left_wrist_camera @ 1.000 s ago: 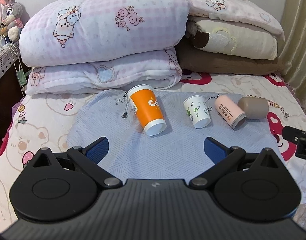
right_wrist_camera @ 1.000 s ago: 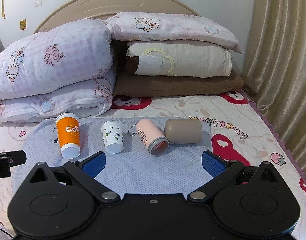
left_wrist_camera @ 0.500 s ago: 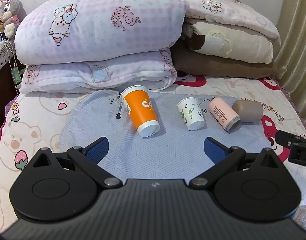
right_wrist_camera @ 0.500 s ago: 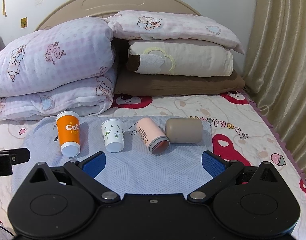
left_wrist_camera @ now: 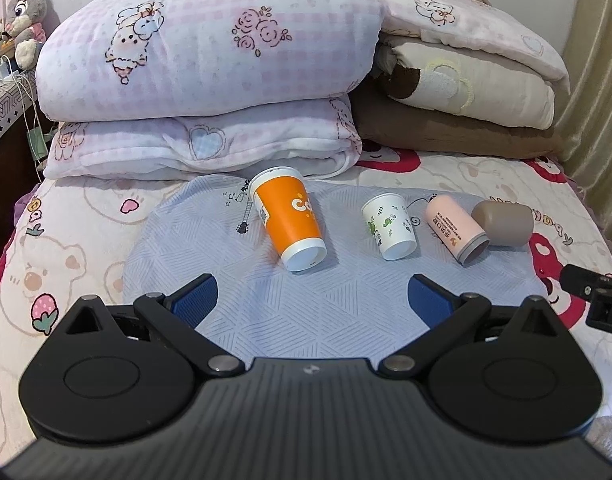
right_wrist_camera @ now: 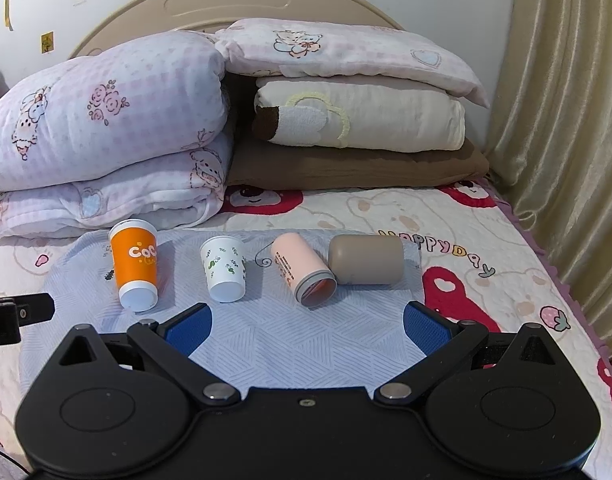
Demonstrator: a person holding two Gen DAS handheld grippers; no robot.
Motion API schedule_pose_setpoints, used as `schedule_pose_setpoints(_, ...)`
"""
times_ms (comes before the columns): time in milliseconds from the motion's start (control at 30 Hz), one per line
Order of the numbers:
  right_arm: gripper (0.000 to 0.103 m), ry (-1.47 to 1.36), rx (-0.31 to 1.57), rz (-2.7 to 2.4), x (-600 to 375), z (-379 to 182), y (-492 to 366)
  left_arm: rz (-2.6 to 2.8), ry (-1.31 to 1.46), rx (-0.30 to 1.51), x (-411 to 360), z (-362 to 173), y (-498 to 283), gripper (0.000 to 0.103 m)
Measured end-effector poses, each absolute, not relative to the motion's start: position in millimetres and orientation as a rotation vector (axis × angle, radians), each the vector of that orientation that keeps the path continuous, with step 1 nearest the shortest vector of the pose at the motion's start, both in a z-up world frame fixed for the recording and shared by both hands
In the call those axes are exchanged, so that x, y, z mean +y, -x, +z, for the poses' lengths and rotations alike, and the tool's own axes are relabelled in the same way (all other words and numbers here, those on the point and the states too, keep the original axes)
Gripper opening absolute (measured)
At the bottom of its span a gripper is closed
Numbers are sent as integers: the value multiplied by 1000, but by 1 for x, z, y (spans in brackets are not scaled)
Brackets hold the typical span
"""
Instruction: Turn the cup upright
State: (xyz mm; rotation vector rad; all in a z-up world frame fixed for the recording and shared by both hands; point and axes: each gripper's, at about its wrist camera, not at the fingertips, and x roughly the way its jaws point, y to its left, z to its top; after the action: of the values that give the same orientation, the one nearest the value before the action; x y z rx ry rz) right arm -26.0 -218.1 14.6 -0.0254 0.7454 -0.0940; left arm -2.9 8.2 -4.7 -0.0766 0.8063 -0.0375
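Note:
Several cups lie on their sides in a row on a light blue mat [left_wrist_camera: 314, 316] [right_wrist_camera: 289, 340] on the bed. From left: an orange paper cup [left_wrist_camera: 287, 218] [right_wrist_camera: 135, 264], a small white cup with green leaves [left_wrist_camera: 389, 226] [right_wrist_camera: 223, 268], a pink cup [left_wrist_camera: 456, 230] [right_wrist_camera: 301, 268] and a taupe cup [left_wrist_camera: 504, 222] [right_wrist_camera: 366, 260]. My left gripper [left_wrist_camera: 312, 300] is open and empty, just short of the orange and white cups. My right gripper [right_wrist_camera: 306, 324] is open and empty, just short of the pink cup.
Folded pink quilts [left_wrist_camera: 209, 68] [right_wrist_camera: 105, 136] and stacked cream and brown pillows [left_wrist_camera: 466, 92] [right_wrist_camera: 358, 128] lie behind the mat against the headboard [right_wrist_camera: 233, 4]. A curtain [right_wrist_camera: 566, 120] hangs at the right. A bedside table with a plush toy [left_wrist_camera: 23, 20] is at the left.
Both grippers have drawn back and risen slightly, so the cups sit a little farther off and higher in view. The cups have not moved. Both jaws stay open.

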Motion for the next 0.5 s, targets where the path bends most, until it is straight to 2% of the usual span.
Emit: schedule_pose_setpoints(500, 103, 38, 745, -89, -217, 13, 26, -36, 78, 807, 9, -8, 5, 103)
